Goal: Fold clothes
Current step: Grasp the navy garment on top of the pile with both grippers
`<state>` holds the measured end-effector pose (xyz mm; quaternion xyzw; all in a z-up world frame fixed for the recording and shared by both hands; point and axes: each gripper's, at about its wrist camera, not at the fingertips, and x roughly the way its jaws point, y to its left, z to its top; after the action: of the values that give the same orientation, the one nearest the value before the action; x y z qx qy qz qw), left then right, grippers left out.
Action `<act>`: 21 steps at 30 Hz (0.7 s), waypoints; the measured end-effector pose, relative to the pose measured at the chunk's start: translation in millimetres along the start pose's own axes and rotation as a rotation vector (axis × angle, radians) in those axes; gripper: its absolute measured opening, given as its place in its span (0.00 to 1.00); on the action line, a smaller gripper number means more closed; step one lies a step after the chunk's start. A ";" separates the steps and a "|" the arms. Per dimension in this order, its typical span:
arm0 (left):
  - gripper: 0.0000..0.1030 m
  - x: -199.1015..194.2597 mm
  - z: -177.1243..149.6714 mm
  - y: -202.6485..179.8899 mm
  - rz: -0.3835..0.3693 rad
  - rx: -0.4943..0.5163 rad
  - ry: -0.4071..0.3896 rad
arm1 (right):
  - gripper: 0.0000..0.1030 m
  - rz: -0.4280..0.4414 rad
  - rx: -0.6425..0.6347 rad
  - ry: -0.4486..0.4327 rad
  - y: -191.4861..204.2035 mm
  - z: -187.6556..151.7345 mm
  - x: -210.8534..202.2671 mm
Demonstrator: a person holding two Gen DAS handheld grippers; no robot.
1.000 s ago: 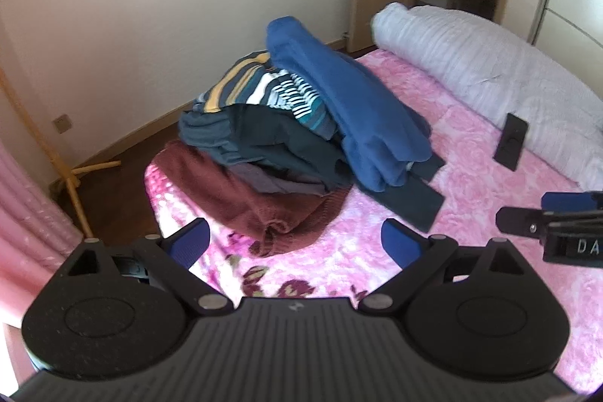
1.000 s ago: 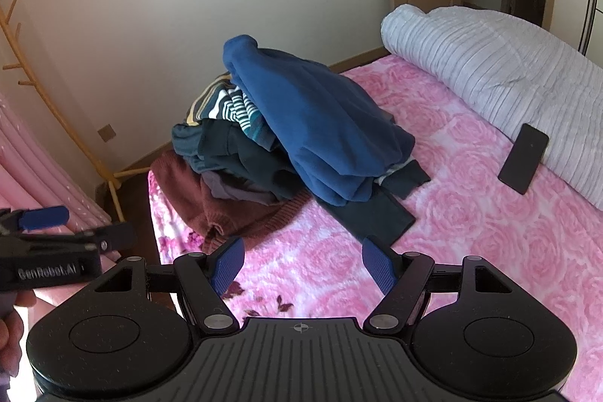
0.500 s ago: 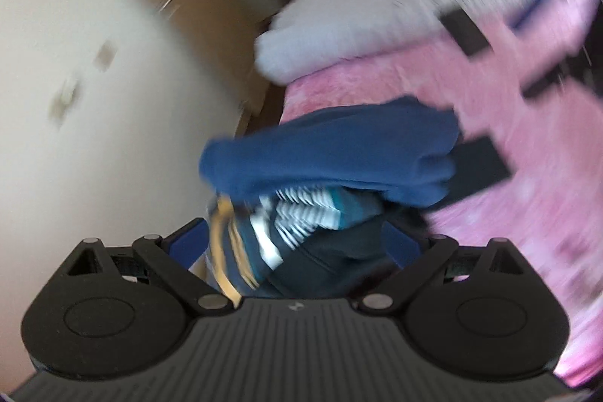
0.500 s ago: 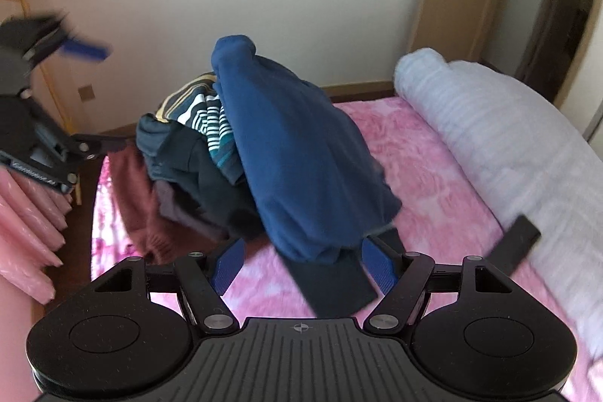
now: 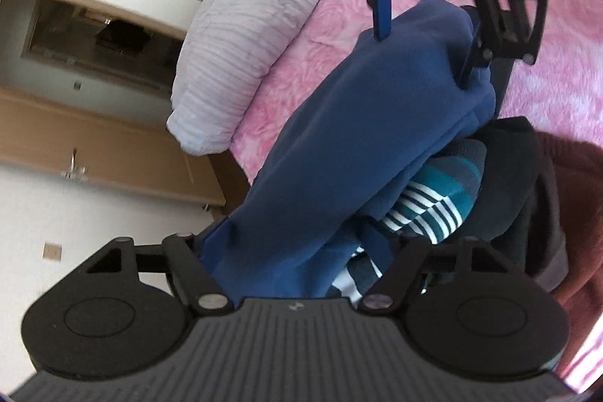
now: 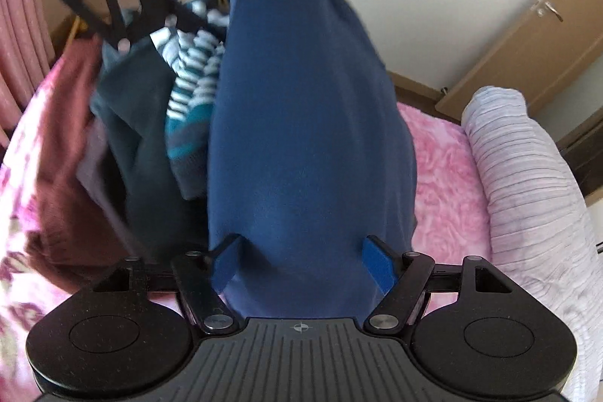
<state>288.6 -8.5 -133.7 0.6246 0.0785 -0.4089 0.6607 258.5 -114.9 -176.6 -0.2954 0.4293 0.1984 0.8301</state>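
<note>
Blue sweatshirt (image 6: 301, 123) fabric fills the gap of both grippers: the left gripper (image 5: 297, 251) has the far, upper end of the garment between its blue pads and its jaws are closing on it, though the pads do not yet look pressed into the cloth, while the right gripper (image 6: 301, 262) stands spread around the near, lower end, its pads just beside the fabric on either side without pinching it. The sweatshirt lies draped over the top of a heap of clothes (image 6: 150, 138), with a striped teal top (image 5: 433, 202), dark garments and a maroon knit (image 6: 64, 183) beneath it, all on the pink floral bedspread (image 6: 441, 168) near a rolled pale duvet (image 6: 535, 183). It looks thick, soft and limp, probably light enough to lift by two pinches but sure to sag and drag between them, and it may tug the striped top along. The best holds are likely the firm edges, hem or shoulder seams, taken as a gathered fold, so the layers do not slip apart when raised.
</note>
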 end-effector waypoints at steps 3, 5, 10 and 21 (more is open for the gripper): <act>0.36 2.9 -4.8 4.3 -0.035 -0.053 -0.009 | 0.73 0.011 0.045 0.020 -4.6 -1.1 13.0; 0.27 -0.1 -5.9 11.6 -0.045 -0.104 -0.017 | 0.26 0.028 0.115 0.030 -11.7 0.1 11.2; 0.12 -25.0 6.0 33.2 -0.036 -0.201 -0.065 | 0.04 -0.019 0.236 -0.006 -25.9 -9.5 -24.4; 0.07 -158.0 104.9 -25.6 -0.136 -0.279 -0.303 | 0.03 -0.159 0.476 -0.057 6.6 -120.9 -226.2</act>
<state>126.4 -29.1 -34.4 0.4517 0.0760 -0.5270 0.7159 57.7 -207.1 -46.2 -0.1186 0.4158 0.0341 0.9010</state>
